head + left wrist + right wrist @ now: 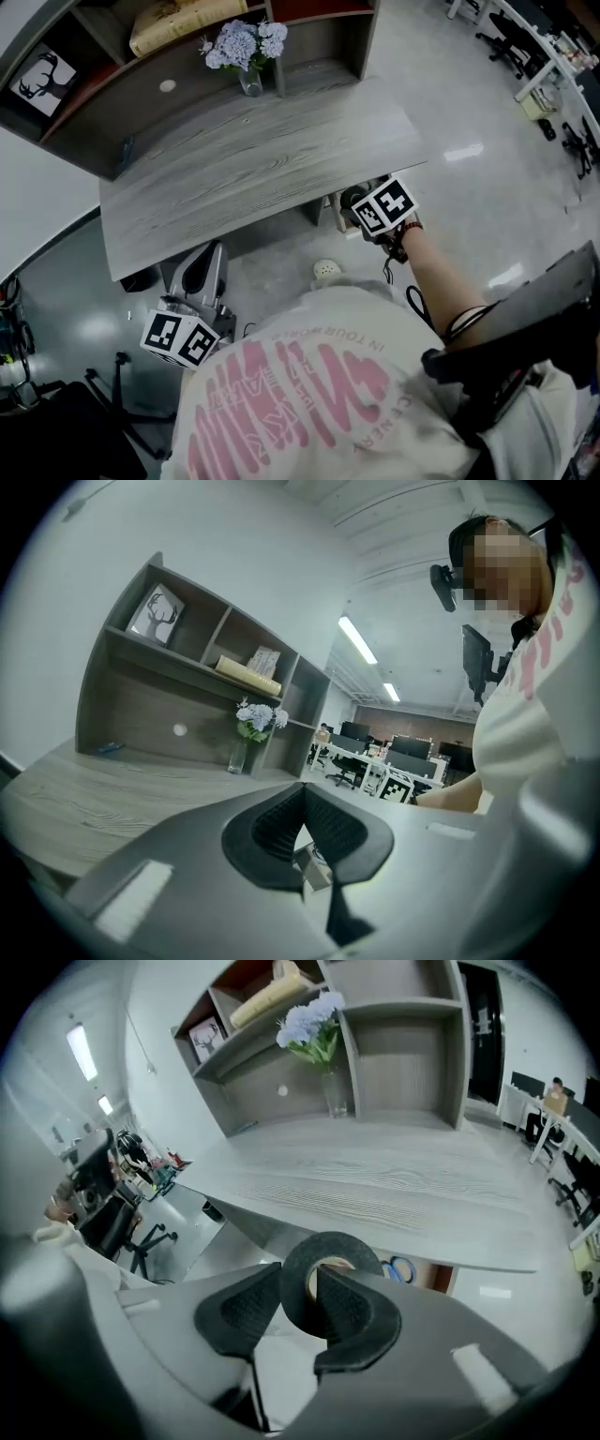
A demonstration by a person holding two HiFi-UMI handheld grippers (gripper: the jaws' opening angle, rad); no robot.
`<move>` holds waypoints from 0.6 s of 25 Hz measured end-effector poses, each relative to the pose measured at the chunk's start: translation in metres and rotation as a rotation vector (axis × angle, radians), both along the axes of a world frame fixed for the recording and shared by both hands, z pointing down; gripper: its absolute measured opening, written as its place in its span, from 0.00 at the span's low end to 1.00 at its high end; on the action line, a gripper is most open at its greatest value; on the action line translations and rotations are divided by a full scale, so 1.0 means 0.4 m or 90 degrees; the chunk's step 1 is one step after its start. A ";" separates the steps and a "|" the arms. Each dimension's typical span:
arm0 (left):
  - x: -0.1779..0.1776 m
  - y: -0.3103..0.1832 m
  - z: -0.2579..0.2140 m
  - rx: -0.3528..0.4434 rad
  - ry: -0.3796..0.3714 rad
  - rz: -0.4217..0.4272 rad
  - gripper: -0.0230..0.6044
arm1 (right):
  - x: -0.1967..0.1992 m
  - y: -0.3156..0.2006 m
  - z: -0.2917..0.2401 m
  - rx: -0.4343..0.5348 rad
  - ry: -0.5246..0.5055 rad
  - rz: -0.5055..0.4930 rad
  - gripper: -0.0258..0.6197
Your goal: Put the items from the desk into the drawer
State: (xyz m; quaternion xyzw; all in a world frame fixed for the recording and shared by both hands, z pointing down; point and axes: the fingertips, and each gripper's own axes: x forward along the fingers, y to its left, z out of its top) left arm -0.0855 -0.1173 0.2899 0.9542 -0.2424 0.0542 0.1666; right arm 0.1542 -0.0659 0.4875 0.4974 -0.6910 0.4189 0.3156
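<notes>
My right gripper (314, 1283) is shut on a black tape roll (330, 1246), its pads pinching the roll's wall; the roll stands upright between them. In the head view this gripper (361, 204) hangs just in front of the grey wooden desk's (253, 159) near edge, at its right, with the tape roll (352, 198) showing beside its marker cube. Under the desktop's edge an open compartment (433, 1277) holds something with blue loops (404, 1268). My left gripper (211, 261) is low at the desk's left front, below the desktop. Its pads (281, 822) meet at the tips with nothing between them.
A vase of pale blue flowers (246, 52) stands at the back of the desk under the shelf unit (112, 56). A small dark item (125, 150) lies at the desk's far left. On the floor are a white round object (325, 270) and chair bases (103, 384).
</notes>
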 end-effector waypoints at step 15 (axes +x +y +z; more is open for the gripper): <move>0.093 0.173 0.066 -0.030 0.032 0.255 0.06 | -0.174 0.237 -0.170 0.224 -0.043 0.183 0.23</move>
